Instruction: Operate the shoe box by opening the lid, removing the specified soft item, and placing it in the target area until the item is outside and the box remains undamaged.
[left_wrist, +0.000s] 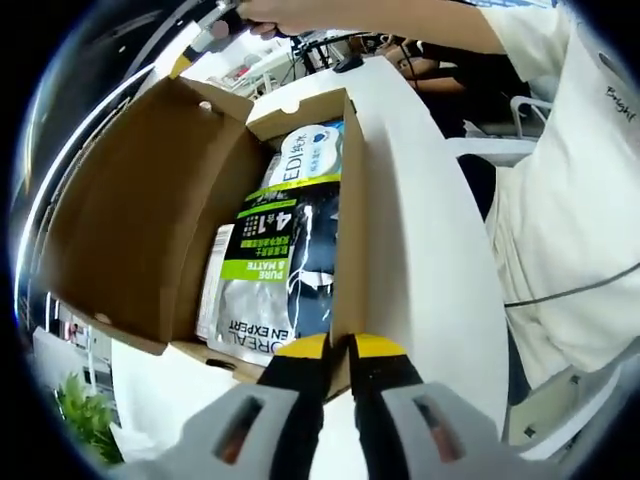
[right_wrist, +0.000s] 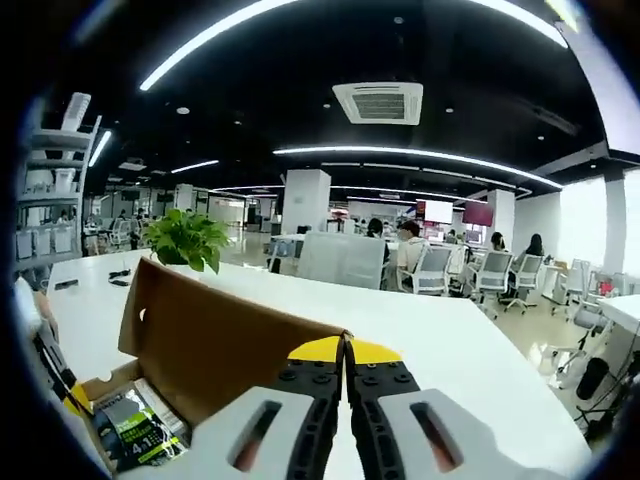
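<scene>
**Lid open, soft item still in the box**

At the bottom of the left gripper view, my left gripper (left_wrist: 338, 350) pinches the shoe box (left_wrist: 140, 200) wall. In the right gripper view, my right gripper (right_wrist: 345, 352) clamps the raised lid (right_wrist: 215, 345) edge. So opening looks done. Beyond, at frame centre, the soft packets (left_wrist: 275, 250) lie inside; lifting one out to the white table (left_wrist: 425, 200) remains.
</scene>
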